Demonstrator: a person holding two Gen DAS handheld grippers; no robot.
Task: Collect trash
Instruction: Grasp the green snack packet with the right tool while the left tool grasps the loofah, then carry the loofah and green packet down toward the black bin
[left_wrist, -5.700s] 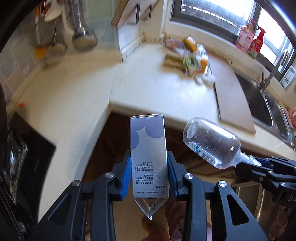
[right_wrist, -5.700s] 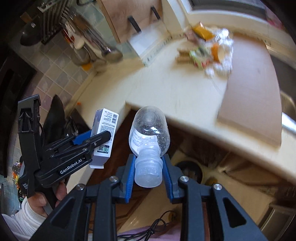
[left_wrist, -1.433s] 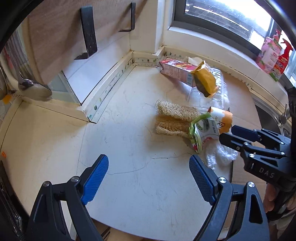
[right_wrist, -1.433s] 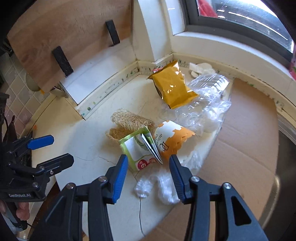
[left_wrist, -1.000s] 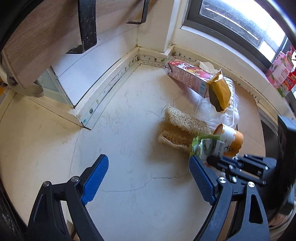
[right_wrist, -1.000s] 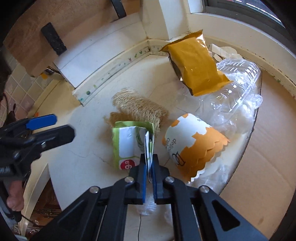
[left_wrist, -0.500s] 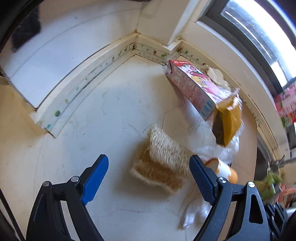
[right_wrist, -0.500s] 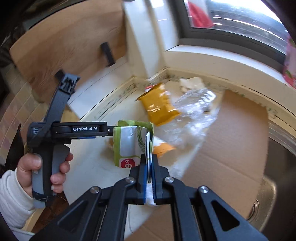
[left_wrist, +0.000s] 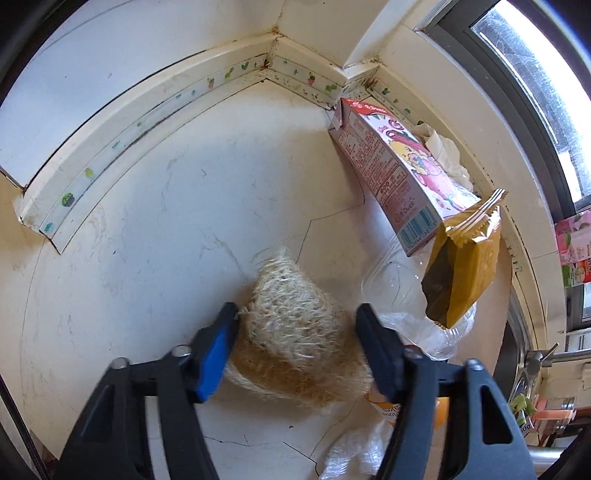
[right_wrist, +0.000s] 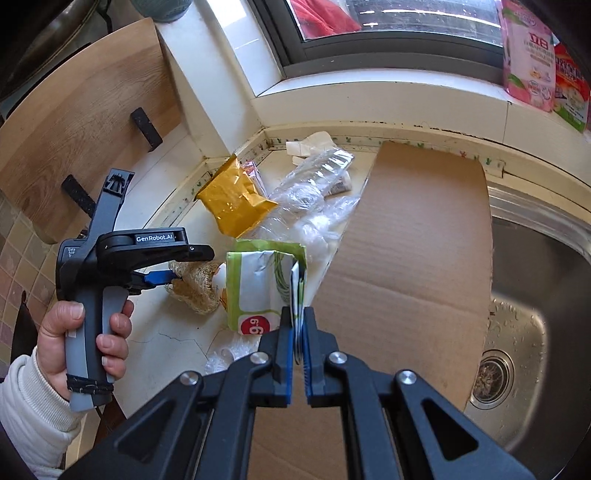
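Note:
A straw-coloured loofah sponge lies on the cream counter. My left gripper points down over it, and its jaws are closing, with both blue pads against the sponge's sides. The right wrist view shows that left gripper from the side, gripping the loofah, with a hand on its handle. My right gripper is shut on the edge of a green and white packet, which hangs above the counter.
A pink carton, a yellow snack bag, clear crumpled plastic and an orange paper cup lie beside the loofah. A cardboard sheet covers the counter next to the steel sink. Walls close the corner.
My left gripper came down over the loofah and its jaws narrowed onto it. My right gripper shut on the green packet, lifted it off the counter and carried it toward the sink side.

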